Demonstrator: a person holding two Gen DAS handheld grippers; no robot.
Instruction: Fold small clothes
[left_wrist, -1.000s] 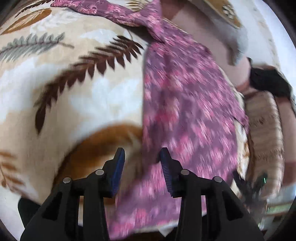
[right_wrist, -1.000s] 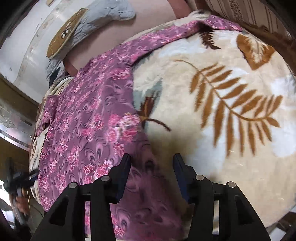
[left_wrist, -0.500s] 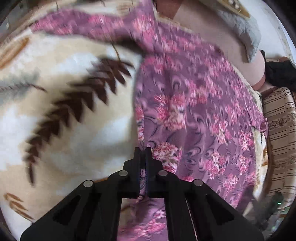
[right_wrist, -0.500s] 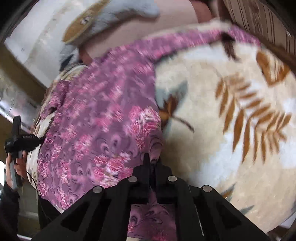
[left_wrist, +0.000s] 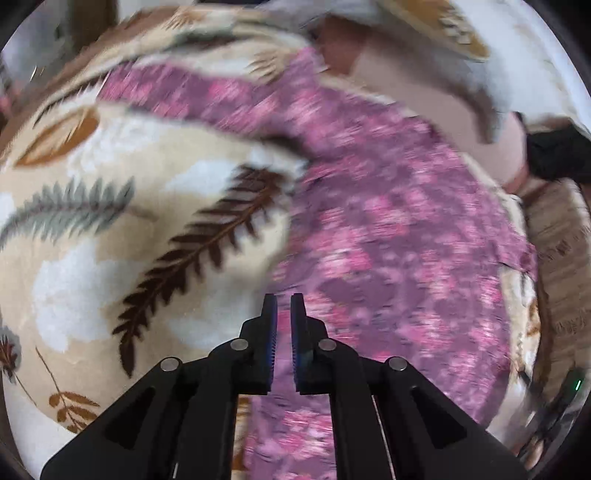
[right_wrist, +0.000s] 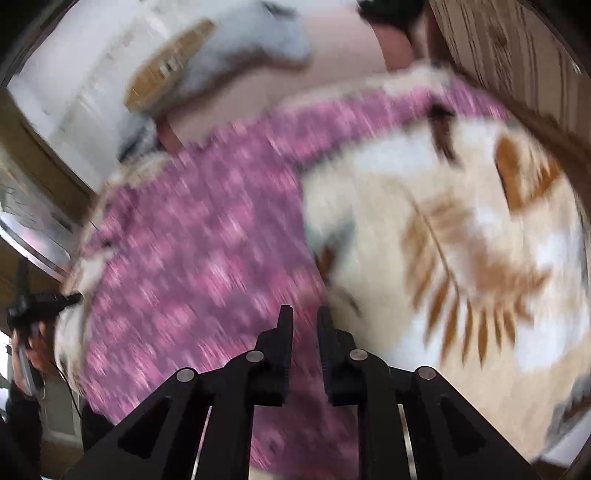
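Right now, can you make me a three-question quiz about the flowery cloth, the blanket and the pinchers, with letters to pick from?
1. Where does the purple flowery garment lie?
A. on the leaf-print blanket
B. in a basket
C. on a hanger

2. What colour is the long fern leaf printed near the garment's edge in the left wrist view?
A. bright green
B. dark brown
C. blue

3. How do the fingers of the left gripper stand?
A. spread as wide as they go
B. out of sight
C. a narrow gap between them

Answers:
1 A, the garment is spread flat over the blanket.
2 B, its fronds are dark brown on cream.
3 C, only a slim slit shows, with pink cloth behind it.
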